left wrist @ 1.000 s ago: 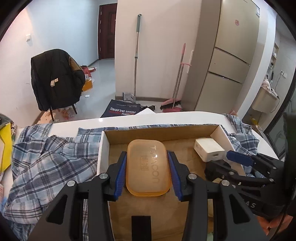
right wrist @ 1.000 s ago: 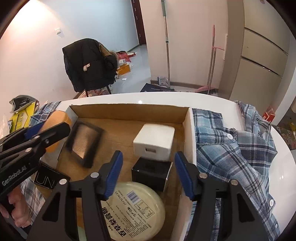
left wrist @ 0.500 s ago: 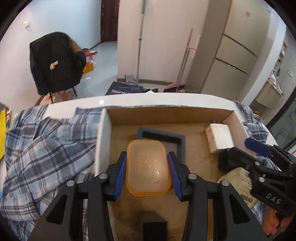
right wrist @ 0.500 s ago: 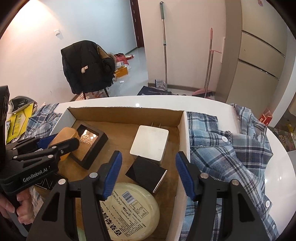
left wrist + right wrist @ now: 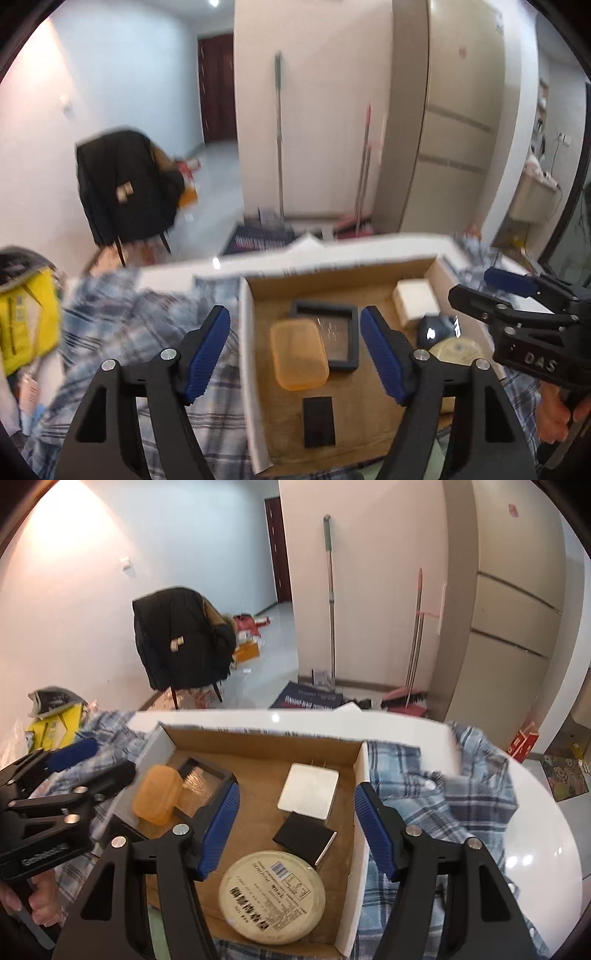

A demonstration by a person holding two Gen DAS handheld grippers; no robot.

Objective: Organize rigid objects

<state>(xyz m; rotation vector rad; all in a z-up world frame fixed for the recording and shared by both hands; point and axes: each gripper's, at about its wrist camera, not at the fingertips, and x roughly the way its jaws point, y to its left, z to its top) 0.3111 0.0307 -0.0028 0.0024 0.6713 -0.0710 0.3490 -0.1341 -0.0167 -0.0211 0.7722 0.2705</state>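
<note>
L gripper (image 5: 295,343) spread wide, empty. Translucent orange plastic case (image 5: 298,353) lies flat in shallow cardboard box (image 5: 246,354) near its left wall, overlapping black square frame (image 5: 334,334). R gripper (image 5: 295,821) also spread, above box's right half.

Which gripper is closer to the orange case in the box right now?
Left. The left gripper hangs open right over the orange case; the right gripper is over the box's other side.

The translucent orange case (image 5: 298,353) lies flat in the cardboard box (image 5: 246,350), its edge overlapping the black-framed display case (image 5: 338,334).
</note>
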